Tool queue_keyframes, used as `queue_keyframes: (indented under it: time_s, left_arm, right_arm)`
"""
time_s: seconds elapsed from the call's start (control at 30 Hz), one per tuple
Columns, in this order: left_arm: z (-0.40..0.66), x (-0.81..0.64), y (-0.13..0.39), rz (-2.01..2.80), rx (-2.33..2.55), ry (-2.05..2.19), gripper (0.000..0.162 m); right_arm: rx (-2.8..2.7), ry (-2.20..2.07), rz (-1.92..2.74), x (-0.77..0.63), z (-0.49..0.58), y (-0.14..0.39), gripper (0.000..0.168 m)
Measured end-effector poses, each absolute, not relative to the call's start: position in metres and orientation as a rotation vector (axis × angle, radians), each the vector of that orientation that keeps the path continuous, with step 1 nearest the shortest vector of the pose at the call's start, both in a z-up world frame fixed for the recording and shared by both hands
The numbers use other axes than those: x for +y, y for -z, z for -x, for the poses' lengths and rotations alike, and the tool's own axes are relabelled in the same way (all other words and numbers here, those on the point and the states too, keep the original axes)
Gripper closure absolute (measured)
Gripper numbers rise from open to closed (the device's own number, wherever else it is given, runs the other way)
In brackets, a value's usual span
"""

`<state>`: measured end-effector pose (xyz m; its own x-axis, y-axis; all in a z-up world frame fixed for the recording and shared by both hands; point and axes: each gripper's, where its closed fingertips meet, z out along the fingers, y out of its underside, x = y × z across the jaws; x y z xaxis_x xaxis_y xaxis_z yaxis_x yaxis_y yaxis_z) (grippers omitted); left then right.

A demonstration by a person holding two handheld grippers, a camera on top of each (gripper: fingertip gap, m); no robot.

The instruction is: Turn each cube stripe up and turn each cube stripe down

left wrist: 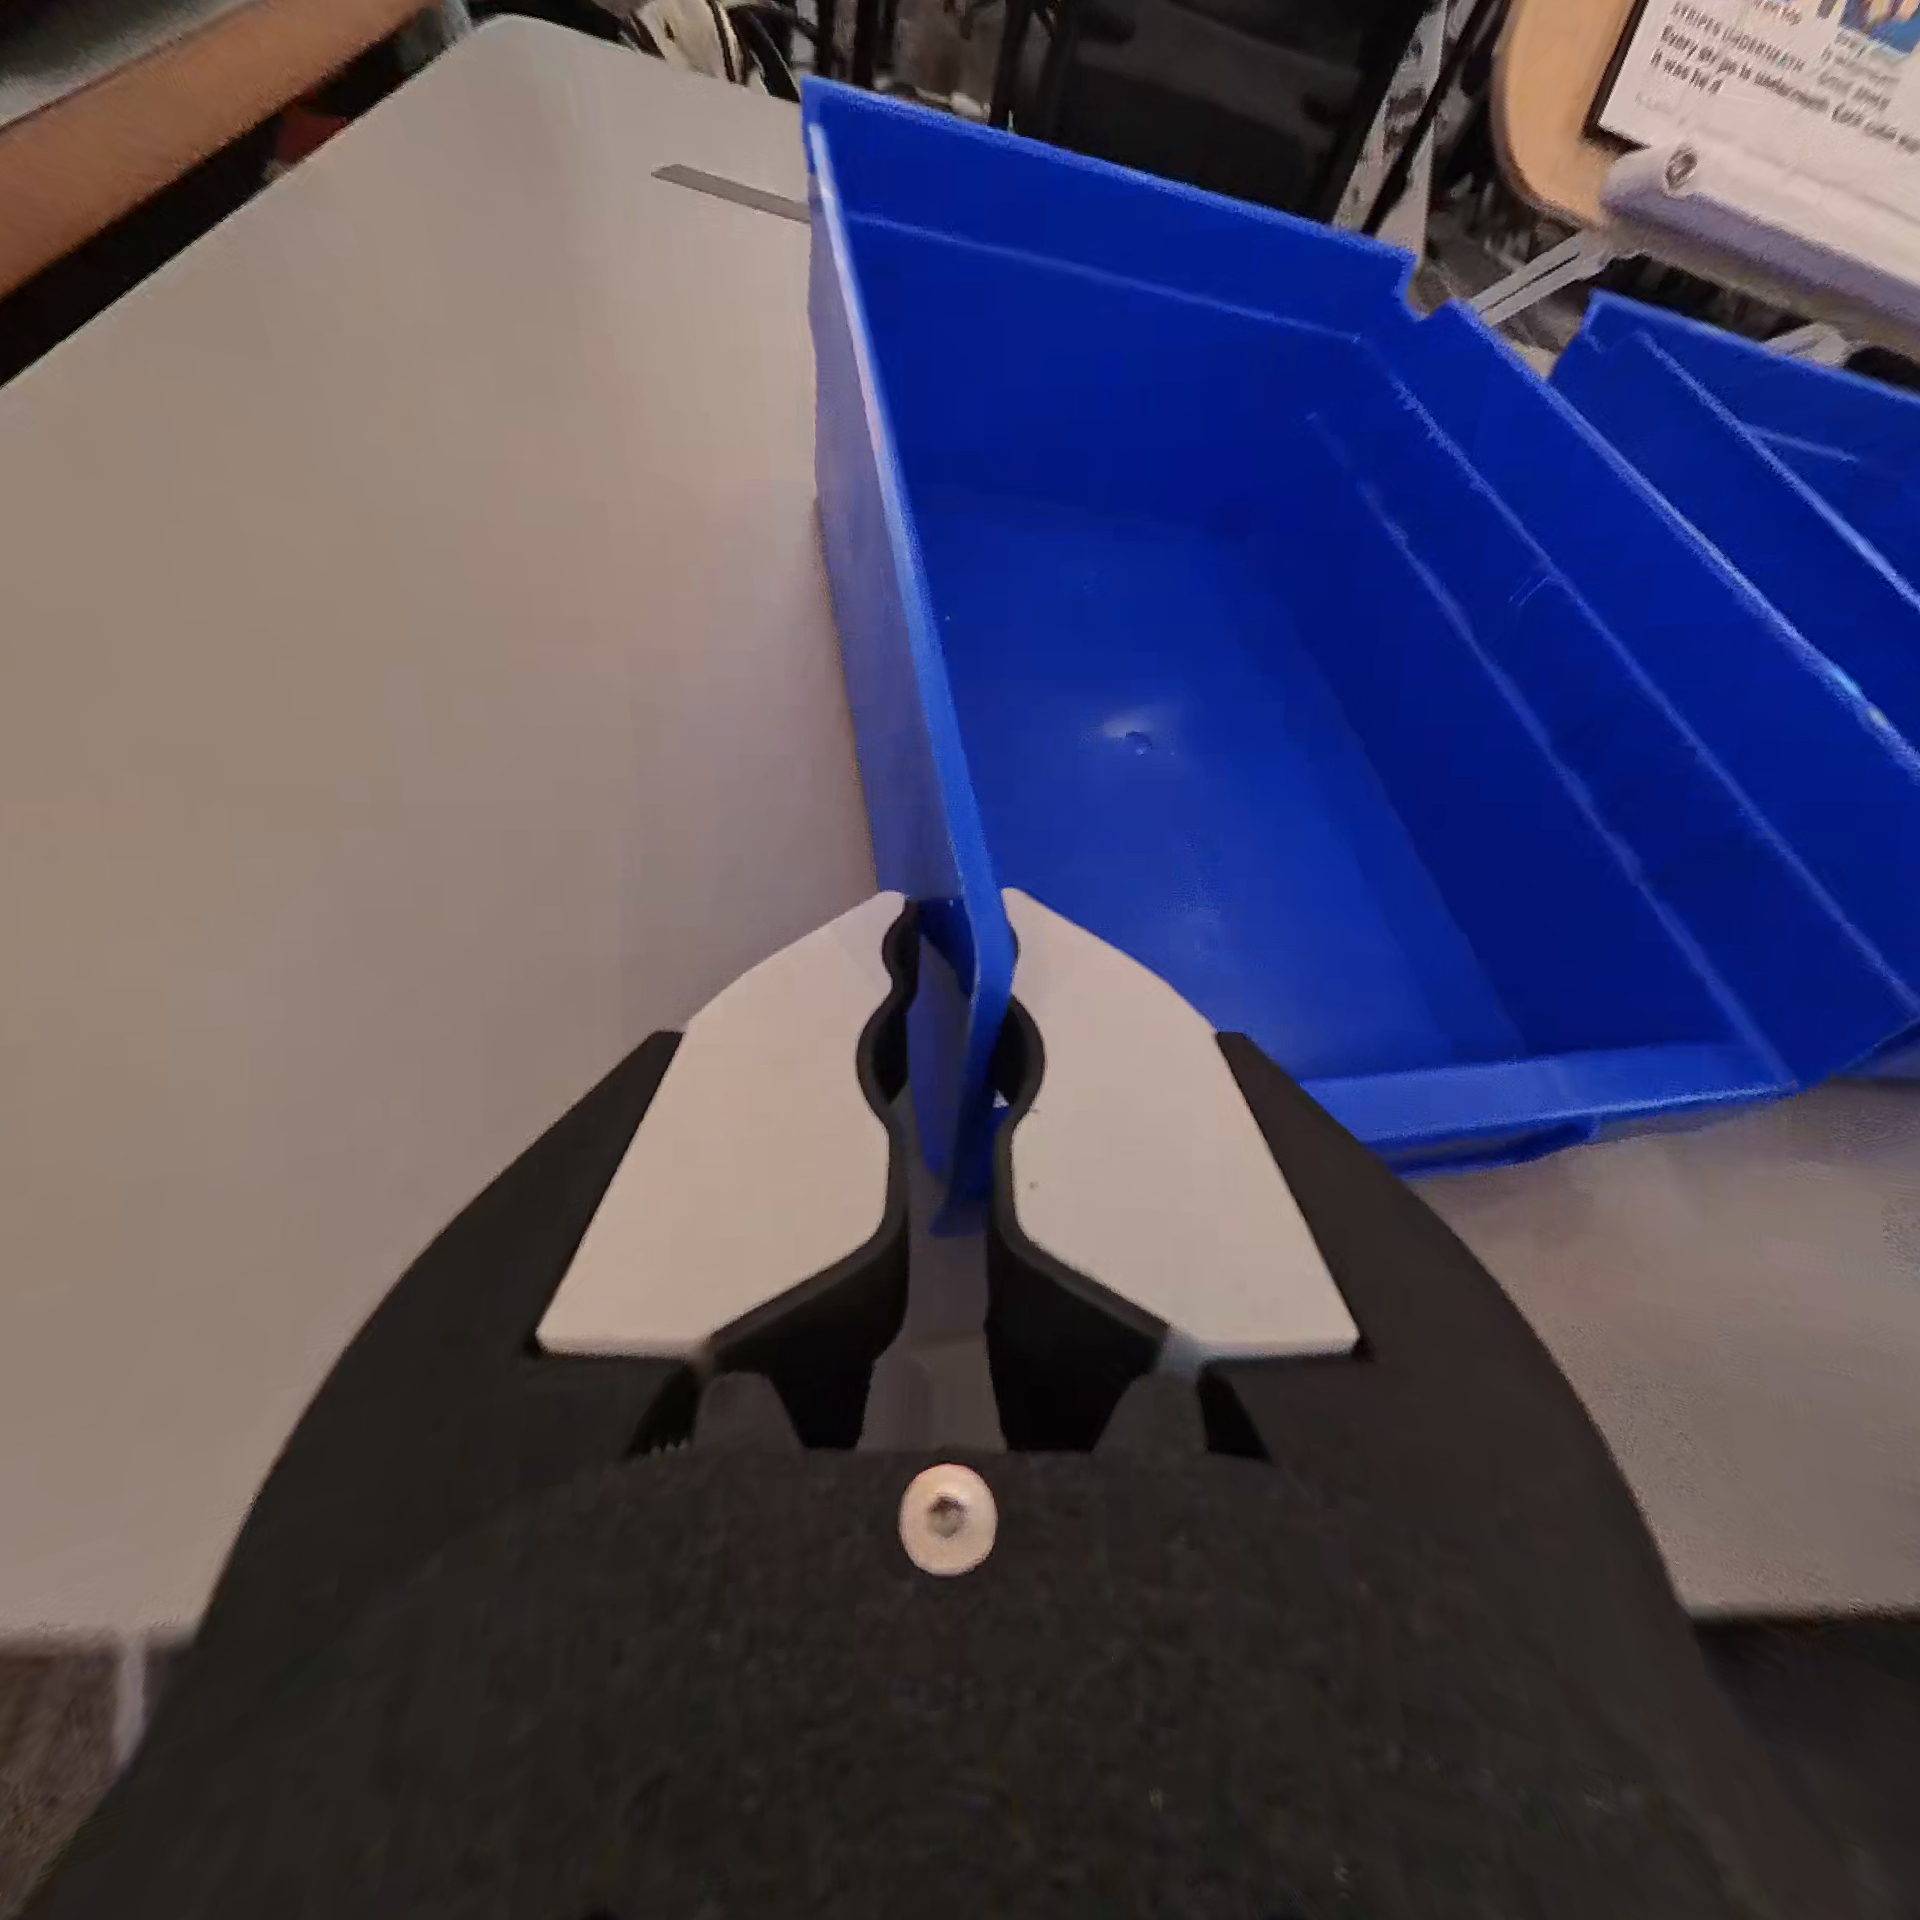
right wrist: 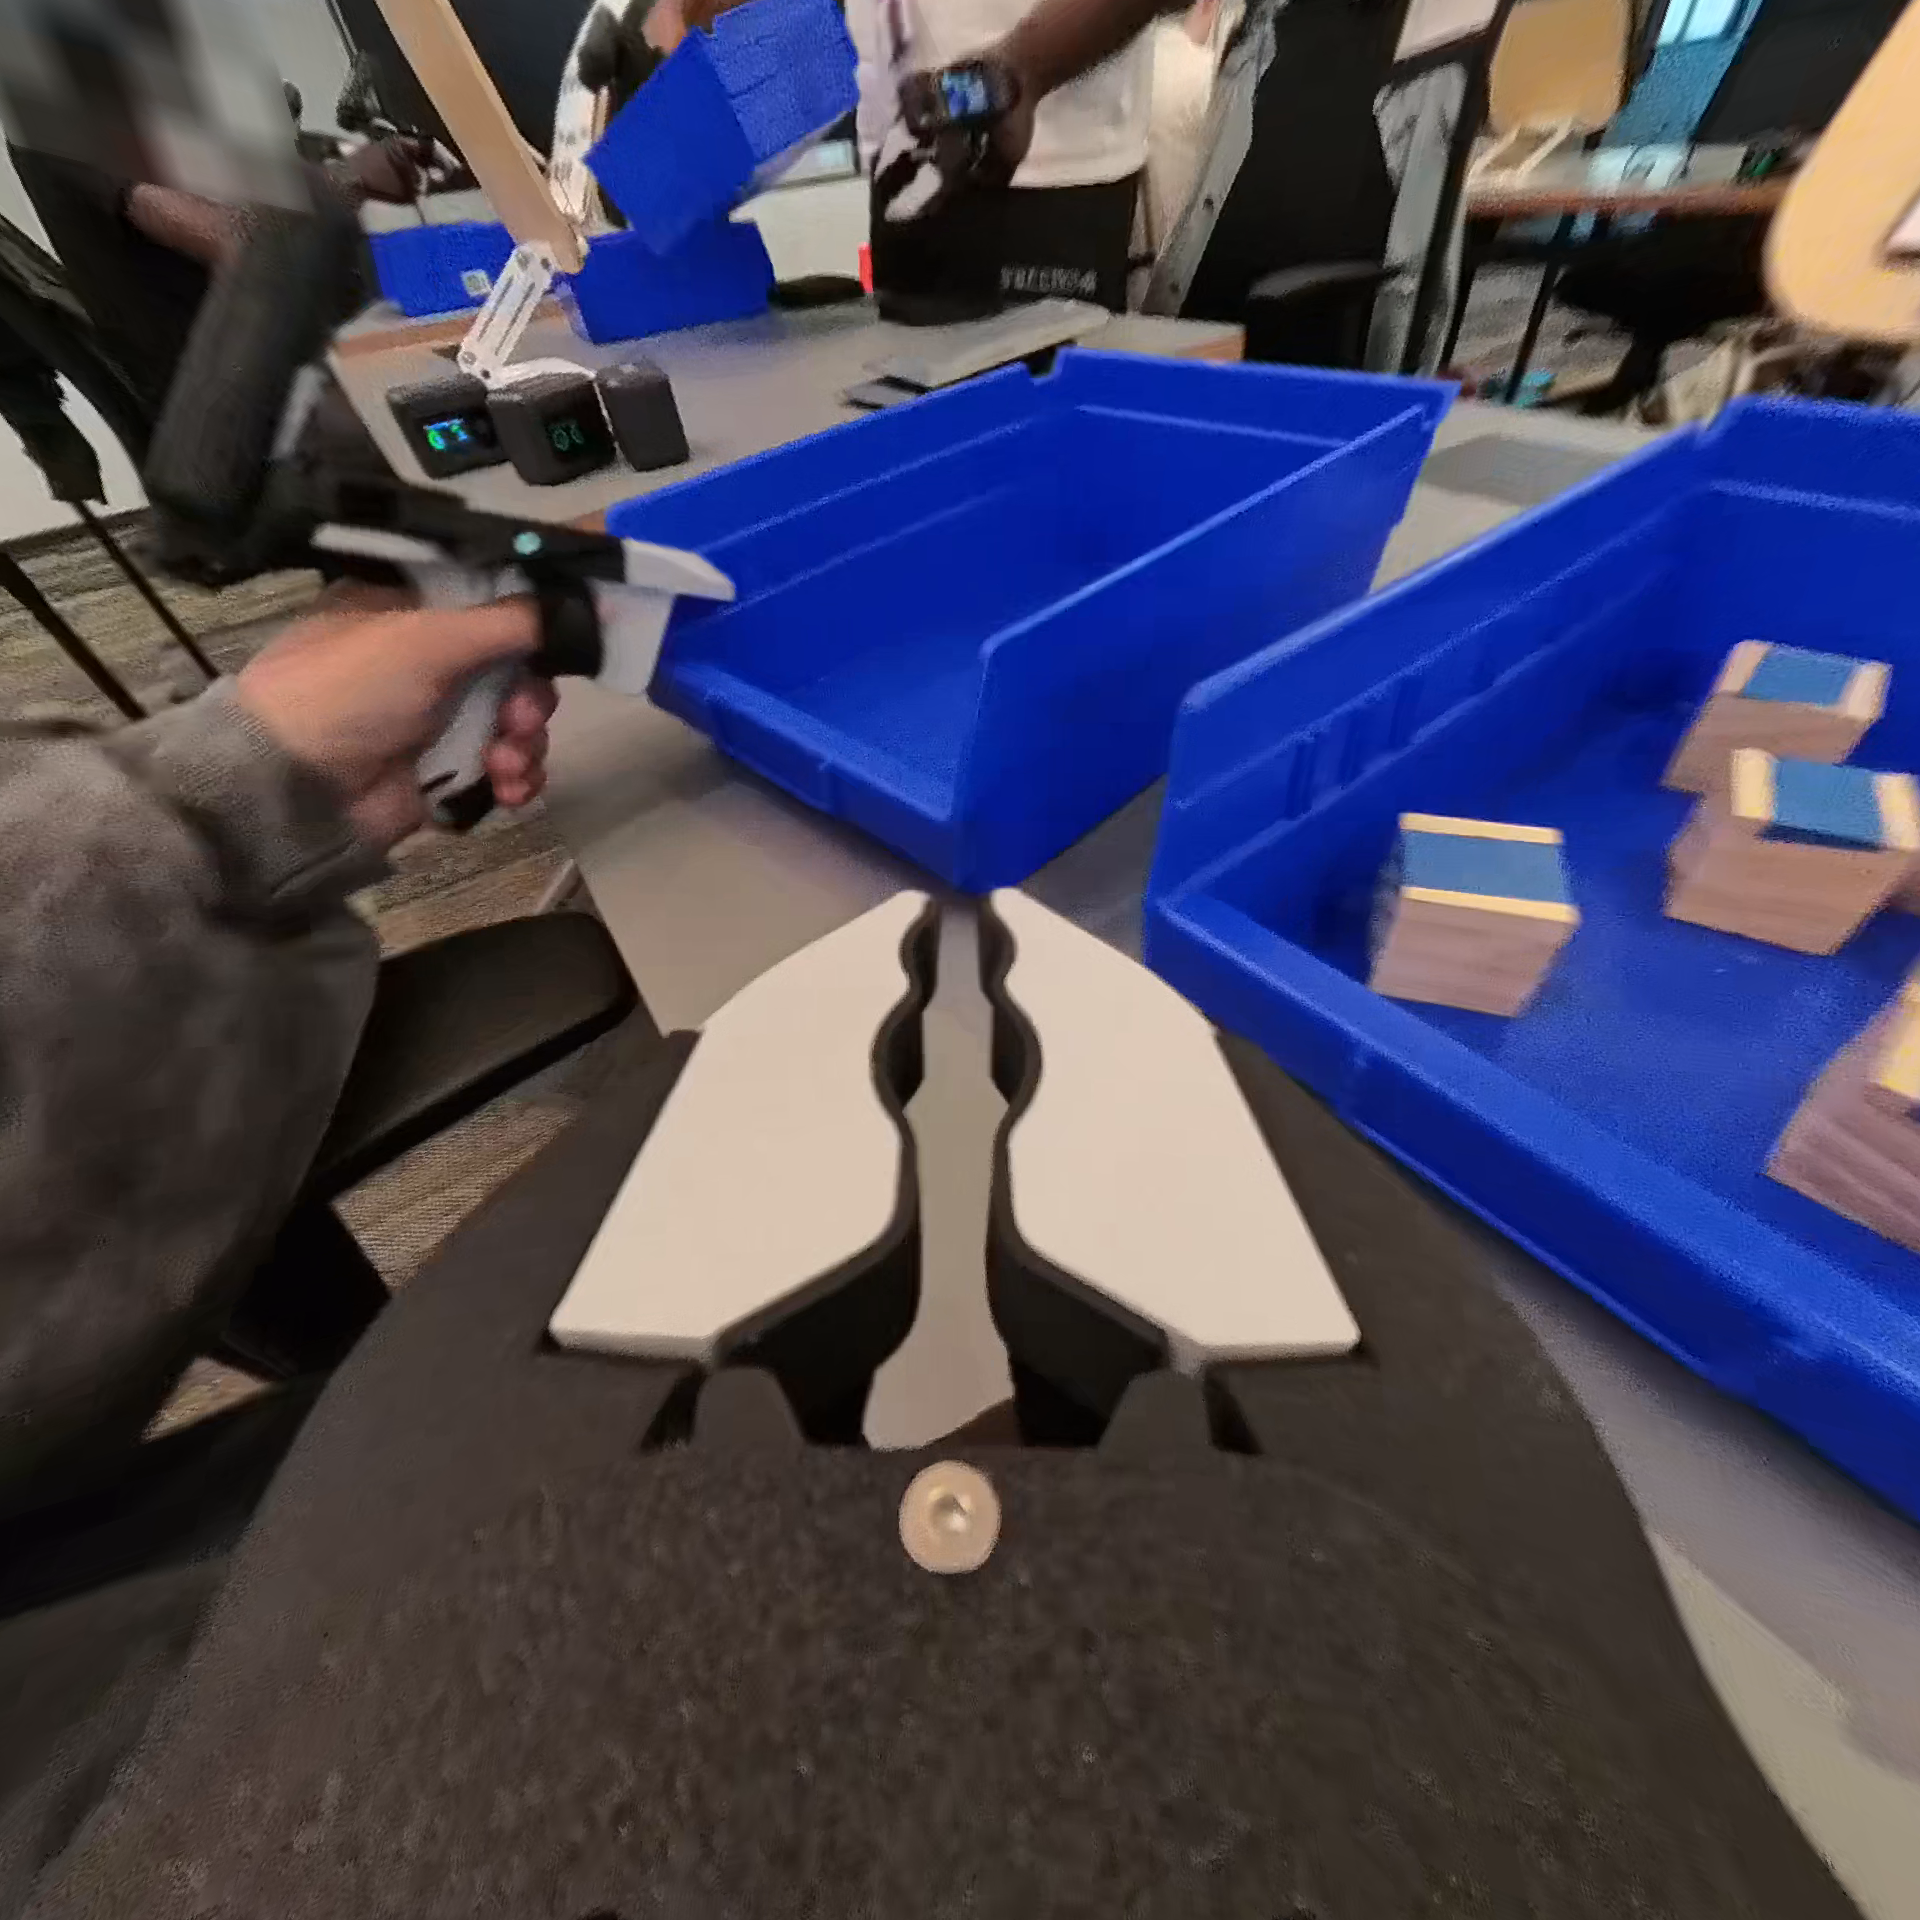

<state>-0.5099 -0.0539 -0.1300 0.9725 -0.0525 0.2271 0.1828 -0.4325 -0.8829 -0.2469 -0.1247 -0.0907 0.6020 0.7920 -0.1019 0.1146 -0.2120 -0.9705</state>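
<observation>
My left gripper (left wrist: pixel 961 914) is shut on the left side wall (left wrist: pixel 894 623) of an empty blue bin (left wrist: pixel 1247 727) on the grey table. It also shows in the right wrist view (right wrist: pixel 675 592), held by a hand at that bin's (right wrist: pixel 1039 582) near-left corner. My right gripper (right wrist: pixel 958 914) is over the table just short of that bin's near corner, its fingers almost together with nothing between them. A second blue bin (right wrist: pixel 1351 1060) at the right holds several wooden cubes. Three of them (right wrist: pixel 1470 914) (right wrist: pixel 1782 707) (right wrist: pixel 1808 852) have the blue stripe on top.
The second bin (left wrist: pixel 1766 436) stands close to the right of the empty one. Small black devices (right wrist: pixel 540 426) sit on the table behind. People (right wrist: pixel 997 156) stand at the back with more blue bins (right wrist: pixel 675 270). A black chair (right wrist: pixel 468 1029) is at the table's left edge.
</observation>
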Motion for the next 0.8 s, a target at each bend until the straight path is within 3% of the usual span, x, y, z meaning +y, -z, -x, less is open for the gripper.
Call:
queue_keyframes:
  time_s: [0.13,0.2,0.27,0.33,0.47,0.8]
  left_arm:
    - [0.497,-0.113,0.129,1.941,-0.138,0.263,0.148]
    - [0.488,-0.130,0.130,1.922,-0.130,0.255,0.147]
    - [0.483,-0.139,0.130,1.920,-0.141,0.240,0.147]
    - [0.485,-0.142,0.130,1.949,-0.147,0.166,0.149]
    - [0.475,-0.145,0.098,1.837,-0.110,-0.001,0.155]
    - [0.355,-0.110,-0.064,1.449,0.104,0.027,0.157]
  right_arm:
    - [-0.709,-0.760,1.804,-0.113,0.292,0.099,0.130]
    - [-0.713,-0.656,1.830,-0.103,0.308,0.110,0.124]
    - [-0.707,-0.611,1.895,-0.099,0.321,0.125,0.126]
    - [-0.663,-0.532,1.882,-0.090,0.317,0.126,0.147]
    - [-0.573,-0.484,1.869,-0.084,0.303,0.112,0.158]
    - [-0.357,-0.259,1.472,-0.079,0.174,-0.056,0.161]
